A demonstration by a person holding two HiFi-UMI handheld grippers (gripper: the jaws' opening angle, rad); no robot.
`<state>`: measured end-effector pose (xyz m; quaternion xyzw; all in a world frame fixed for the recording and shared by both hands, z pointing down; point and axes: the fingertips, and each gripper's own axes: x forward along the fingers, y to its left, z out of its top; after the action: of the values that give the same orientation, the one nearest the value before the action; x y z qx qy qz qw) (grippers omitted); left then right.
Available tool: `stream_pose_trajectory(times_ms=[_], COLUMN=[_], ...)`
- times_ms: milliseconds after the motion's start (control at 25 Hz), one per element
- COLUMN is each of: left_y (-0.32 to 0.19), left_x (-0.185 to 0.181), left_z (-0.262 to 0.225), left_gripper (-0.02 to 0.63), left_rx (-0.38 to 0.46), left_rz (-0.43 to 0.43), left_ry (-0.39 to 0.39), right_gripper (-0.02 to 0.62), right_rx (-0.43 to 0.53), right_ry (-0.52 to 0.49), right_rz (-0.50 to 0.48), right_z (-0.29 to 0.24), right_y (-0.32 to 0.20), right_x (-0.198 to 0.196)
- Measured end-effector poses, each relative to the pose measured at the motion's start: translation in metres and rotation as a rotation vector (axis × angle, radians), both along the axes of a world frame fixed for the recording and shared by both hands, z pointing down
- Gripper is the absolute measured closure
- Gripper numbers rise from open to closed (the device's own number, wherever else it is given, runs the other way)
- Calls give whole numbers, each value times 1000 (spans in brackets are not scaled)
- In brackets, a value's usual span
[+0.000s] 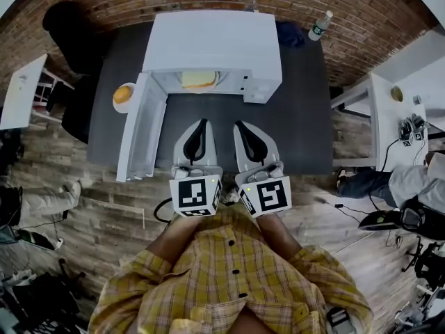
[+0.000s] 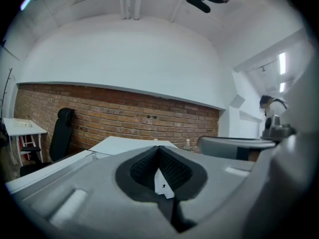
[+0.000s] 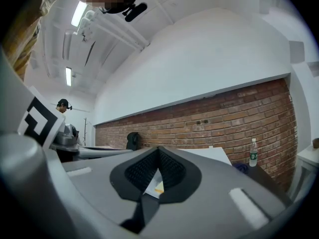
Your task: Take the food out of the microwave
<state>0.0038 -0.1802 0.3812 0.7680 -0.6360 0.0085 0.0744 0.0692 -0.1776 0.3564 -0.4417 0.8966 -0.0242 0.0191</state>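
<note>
Food [image 1: 198,79], yellowish, is seen inside the white microwave [image 1: 212,44], just behind its opening. Door [image 1: 142,134] is swung wide to the left. Microwave is set on the dark bench [image 1: 306,117]; an orange item on a plate [image 1: 123,94] is noted beside it. Left tongs [image 1: 202,122] and right tongs [image 1: 238,124] are held side by side before the opening, both clenched, nothing grasped, apart from the food.

Left gripper [image 1: 201,124], right gripper [image 1: 240,125] side by side, level; fingers [image 2: 142,171] pressed together, nothing between.
</note>
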Motion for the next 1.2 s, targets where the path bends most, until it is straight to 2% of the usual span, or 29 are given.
stream_pose_trajectory(times_ms=[320,560,840,920,1080,1200], left_y=[-48,-76,-103,-110,-121,-127], left_x=[-34,-42,-48,-51,-64,-71], left_z=[55,87,125,138,175,189], left_gripper=[609,607,570,560,547,532], left_rx=[-134,-177,-252,-286,-393,-426], left_rz=[-8,8,11,4,-43,-70], left_ry=[112,178,284,369,682,820], right_gripper=[595,594,595,595,595,595], right_rx=[-53,-79,-102,-104,-115,-123], right_ry=[16,25,43,45,48,49], right_rz=[31,44,59,64,75,81], right_z=[18,27,40,41,44,47], right_y=[-27,-38,-48,-51,-55,-57], right_x=[-12,-20,-25,-26,-28,-28])
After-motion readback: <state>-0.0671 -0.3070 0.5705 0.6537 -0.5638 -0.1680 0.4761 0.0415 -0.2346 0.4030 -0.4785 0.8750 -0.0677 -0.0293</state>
